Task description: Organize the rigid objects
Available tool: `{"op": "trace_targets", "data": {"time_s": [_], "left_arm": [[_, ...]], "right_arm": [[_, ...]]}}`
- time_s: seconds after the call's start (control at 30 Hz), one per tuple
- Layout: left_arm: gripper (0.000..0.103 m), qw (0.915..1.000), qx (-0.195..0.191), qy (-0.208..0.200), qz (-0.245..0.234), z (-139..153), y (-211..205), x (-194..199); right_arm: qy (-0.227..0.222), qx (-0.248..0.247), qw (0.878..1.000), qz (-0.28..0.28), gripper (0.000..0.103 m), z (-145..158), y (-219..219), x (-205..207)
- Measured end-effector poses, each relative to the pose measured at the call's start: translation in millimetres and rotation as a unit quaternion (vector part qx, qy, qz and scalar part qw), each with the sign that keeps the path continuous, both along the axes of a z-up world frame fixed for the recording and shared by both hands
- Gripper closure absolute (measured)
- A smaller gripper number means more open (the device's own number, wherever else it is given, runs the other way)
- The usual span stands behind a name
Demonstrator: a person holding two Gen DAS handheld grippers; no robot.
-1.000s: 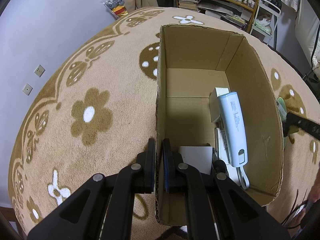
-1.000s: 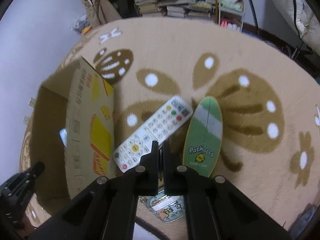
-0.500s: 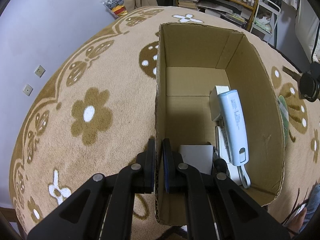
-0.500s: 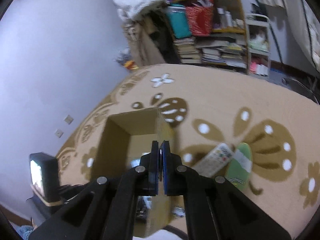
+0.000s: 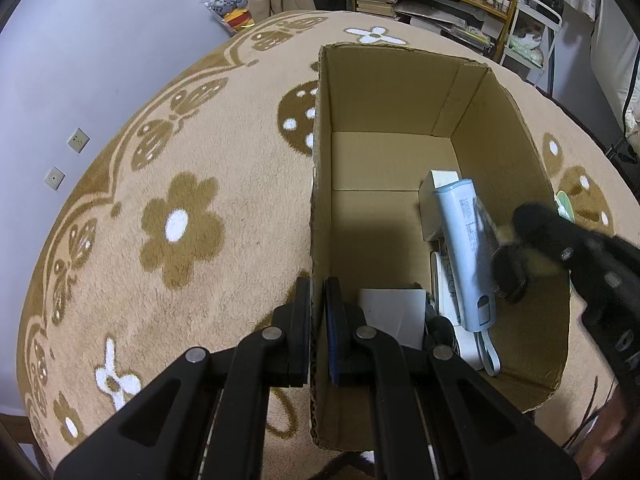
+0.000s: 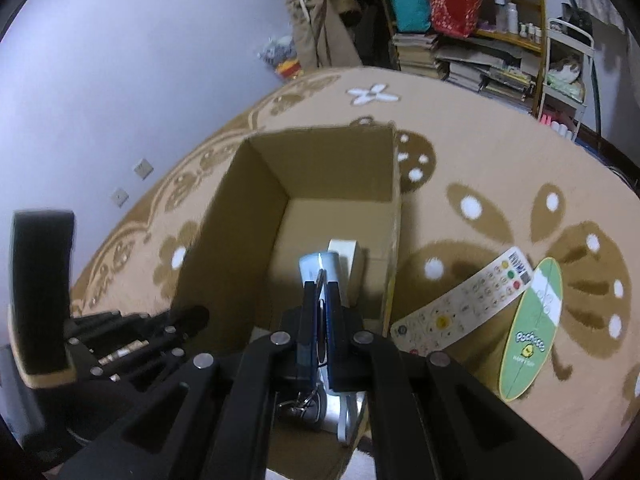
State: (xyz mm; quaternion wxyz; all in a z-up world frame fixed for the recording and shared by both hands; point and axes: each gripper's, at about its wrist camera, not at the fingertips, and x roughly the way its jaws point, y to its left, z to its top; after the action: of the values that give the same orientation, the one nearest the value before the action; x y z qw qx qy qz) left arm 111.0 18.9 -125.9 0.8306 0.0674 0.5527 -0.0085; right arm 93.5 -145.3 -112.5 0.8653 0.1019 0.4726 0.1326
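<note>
While the left tongs point(image 5: 318, 312) pinch the near left wall of the open cardboard box point(image 5: 400, 100), one finger outside and one inside, the right tongs point(image 6: 319, 312) hang over the box's right side, pressed on a thin flat item point(image 6: 319, 280) that stands on edge between their fingers; what the item is cannot be told. In the left wrist view the right tongs point(image 5: 508, 248) show as a blurred black shape above the box's right wall.

The box stands on a tan rug point(image 5: 180, 184) with brown flower patterns. Inside it, along the right wall, a pale blue slim device point(image 5: 466, 252) lies on top of a white box point(image 5: 436, 184) and other white things, and a white card point(image 5: 394, 312) lies at the near end.

Outside the box on the rug, to its right, a white remote control point(image 6: 464, 300) lies just beside a green oval "Pochacco" board point(image 6: 532, 328); their edges appear to touch. A bookshelf point(image 6: 480, 32) stands at the far wall.
</note>
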Motion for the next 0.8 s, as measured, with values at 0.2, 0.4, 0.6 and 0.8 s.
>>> {"op": "trace_targets", "data": {"time_s": [0.2,0.4,0.6,0.8], "left_arm": [[0.096,1.0000,0.000,0.000,0.000,0,0,0],[0.096,1.0000,-0.003,-0.001,0.002,1,0,0],[0.096,1.0000,-0.002,-0.003,0.002,2,0,1],[0.096,1.0000,-0.003,-0.003,0.003,3,0,1]], "right_arm": [[0.003,0.000,1.000,-0.004,0.098,-2,-4,-1],[-0.004,0.024,1.000,-0.012,0.094,3,-11,-2],[-0.029,0.036,0.999,-0.016,0.092,20,-16,-6],[-0.022,-0.008,0.999,-0.044,0.049,28,-29,-8]]}}
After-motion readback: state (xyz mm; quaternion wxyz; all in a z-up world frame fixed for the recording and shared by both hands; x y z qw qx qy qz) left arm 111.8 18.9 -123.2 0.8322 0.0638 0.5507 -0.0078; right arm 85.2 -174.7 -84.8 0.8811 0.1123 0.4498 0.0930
